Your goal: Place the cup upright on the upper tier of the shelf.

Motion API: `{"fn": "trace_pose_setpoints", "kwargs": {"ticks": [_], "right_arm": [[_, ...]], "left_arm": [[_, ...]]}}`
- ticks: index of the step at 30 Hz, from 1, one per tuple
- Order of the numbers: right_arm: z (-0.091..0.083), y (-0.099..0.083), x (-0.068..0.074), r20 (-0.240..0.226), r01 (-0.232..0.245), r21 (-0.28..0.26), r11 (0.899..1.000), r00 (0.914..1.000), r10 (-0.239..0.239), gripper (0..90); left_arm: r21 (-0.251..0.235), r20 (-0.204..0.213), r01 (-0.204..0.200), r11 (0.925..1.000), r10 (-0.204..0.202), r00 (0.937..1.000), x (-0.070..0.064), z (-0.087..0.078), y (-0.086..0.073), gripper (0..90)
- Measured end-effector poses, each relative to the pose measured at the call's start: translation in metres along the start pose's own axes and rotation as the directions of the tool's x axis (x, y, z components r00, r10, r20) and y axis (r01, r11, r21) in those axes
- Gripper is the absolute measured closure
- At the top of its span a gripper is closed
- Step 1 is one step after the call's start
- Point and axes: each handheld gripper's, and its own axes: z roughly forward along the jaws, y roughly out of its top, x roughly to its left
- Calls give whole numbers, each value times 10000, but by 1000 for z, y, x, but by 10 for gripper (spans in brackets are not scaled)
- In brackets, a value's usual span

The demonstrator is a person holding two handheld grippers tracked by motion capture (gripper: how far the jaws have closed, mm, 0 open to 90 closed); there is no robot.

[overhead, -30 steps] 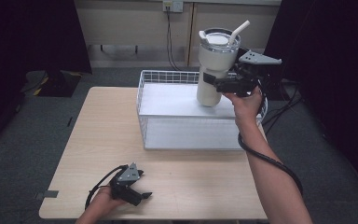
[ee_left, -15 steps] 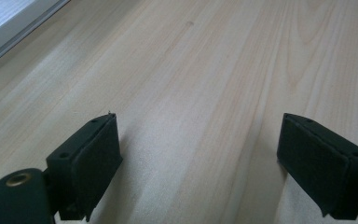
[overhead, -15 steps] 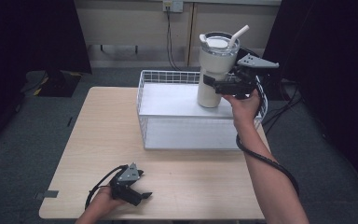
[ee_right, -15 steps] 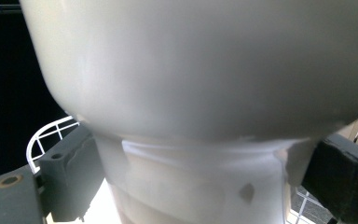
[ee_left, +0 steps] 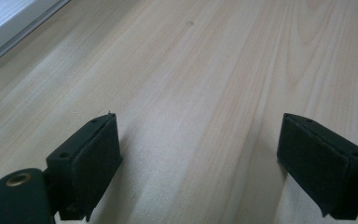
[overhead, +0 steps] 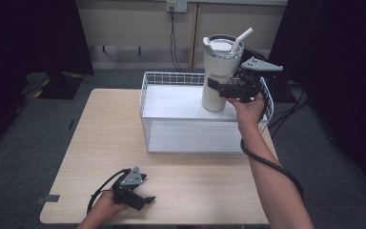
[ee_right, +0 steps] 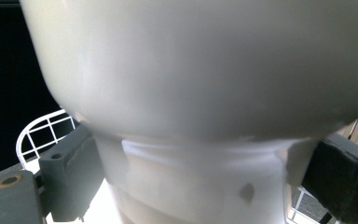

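A tall white tumbler (overhead: 218,71) with a lid and a white straw stands upright over the far right part of the white wire basket (overhead: 171,75). My right gripper (overhead: 219,88) is shut on the tumbler, its jaws clamped on the narrow lower section. In the right gripper view that narrow section (ee_right: 191,186) sits between both pads, with the wide upper body above. I cannot tell whether the tumbler's base touches the basket floor. My left gripper (overhead: 145,199) lies on the wooden table (overhead: 105,143) near the front edge. Its jaws (ee_left: 198,158) stand open over bare wood.
The basket takes up the far middle and right of the table, with wire walls all round. A cable trails from my right gripper along the forearm. Dark curtains hang left and right, with cabinets behind the table.
The tumbler and my right gripper have come down slightly over the basket. My left gripper has not moved.
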Motion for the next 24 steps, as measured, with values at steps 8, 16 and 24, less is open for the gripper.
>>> {"fn": "trace_pose_setpoints", "kwargs": {"ticks": [8,16,24], "right_arm": [[1,-4,0,23,52,6,10000,10000,-52,93],[-2,-5,1,-19,171,90,9998,9999,-171,92],[-2,-7,1,32,178,16,9998,9998,-178,89]], "left_arm": [[1,3,-2,10000,2,10000,0,0,0,126],[3,-1,-3,10000,3,10000,0,0,0,126],[-1,2,2,10000,-2,10000,0,0,0,126]]}}
